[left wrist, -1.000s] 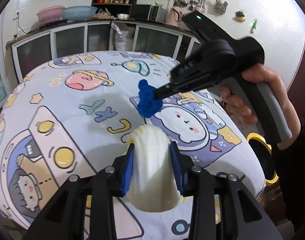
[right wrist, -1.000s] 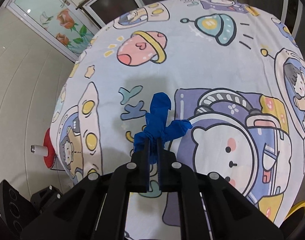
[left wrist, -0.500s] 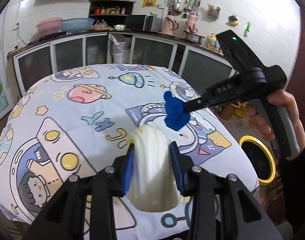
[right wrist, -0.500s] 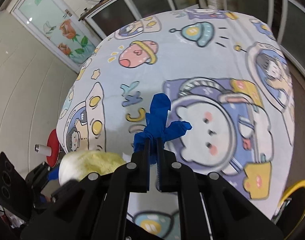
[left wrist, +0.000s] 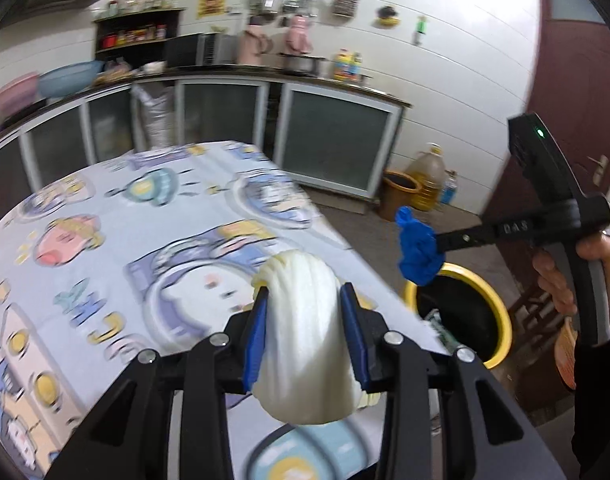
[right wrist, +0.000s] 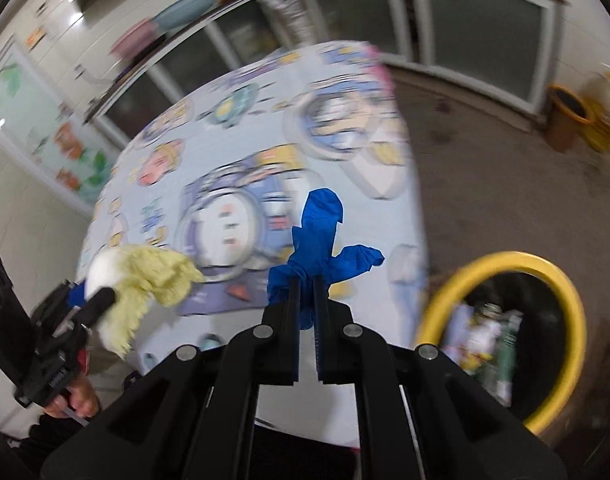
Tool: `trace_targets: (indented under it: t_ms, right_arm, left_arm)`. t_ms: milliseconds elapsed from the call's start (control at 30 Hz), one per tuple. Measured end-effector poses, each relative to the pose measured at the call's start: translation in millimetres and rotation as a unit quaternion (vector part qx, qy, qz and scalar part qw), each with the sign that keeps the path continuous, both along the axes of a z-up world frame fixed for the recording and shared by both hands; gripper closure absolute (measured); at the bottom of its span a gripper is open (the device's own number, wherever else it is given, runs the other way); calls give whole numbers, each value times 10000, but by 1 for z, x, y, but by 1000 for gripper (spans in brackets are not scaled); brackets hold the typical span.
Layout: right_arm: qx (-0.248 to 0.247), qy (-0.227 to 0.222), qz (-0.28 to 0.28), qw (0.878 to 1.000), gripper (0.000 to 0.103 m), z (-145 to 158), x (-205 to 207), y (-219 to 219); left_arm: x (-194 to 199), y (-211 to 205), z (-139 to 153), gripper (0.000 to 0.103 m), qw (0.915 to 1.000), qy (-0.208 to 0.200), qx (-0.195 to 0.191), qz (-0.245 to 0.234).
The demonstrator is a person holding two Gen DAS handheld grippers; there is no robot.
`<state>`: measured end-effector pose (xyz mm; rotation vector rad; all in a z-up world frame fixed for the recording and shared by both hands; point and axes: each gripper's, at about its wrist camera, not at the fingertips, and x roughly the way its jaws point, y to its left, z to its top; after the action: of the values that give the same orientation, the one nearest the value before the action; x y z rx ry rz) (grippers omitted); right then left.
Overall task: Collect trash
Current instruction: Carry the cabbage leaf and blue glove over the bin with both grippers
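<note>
My left gripper [left wrist: 305, 300] is shut on a pale yellow ribbed foam wrap [left wrist: 305, 336], held above the table's right edge; the foam wrap [right wrist: 145, 280] also shows at the left of the right wrist view. My right gripper [right wrist: 307, 280] is shut on a crumpled blue glove [right wrist: 317, 236]. In the left wrist view the blue glove [left wrist: 417, 248] hangs past the table edge, just above the rim of a yellow-rimmed trash bin [left wrist: 497, 312]. The bin [right wrist: 561, 288] stands on the floor at the right and holds several pieces of packaging.
A table with a cartoon-print cloth [left wrist: 105, 240] fills the left. Glass-front cabinets [left wrist: 337, 144] line the back wall. An orange bucket [left wrist: 399, 196] and a large oil jug [left wrist: 429, 176] stand on the floor by a dark red door [left wrist: 577, 92]. A person's hand [left wrist: 561, 276] grips the right handle.
Both grippers have swung right, off the table's middle toward the yellow-rimmed bin. The blue glove has left the tabletop area and now hangs by the bin. Both grips are unchanged.
</note>
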<state>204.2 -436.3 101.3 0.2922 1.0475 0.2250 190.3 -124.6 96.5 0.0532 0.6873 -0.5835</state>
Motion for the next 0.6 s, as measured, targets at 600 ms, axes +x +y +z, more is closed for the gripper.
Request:
trace_targets:
  t_ms: [600]
  right_arm:
    - [-14,274,-1672,9855,97,-54,-86,-166]
  left_arm:
    - [4,-213,-22,70,9871,267,202,-1565]
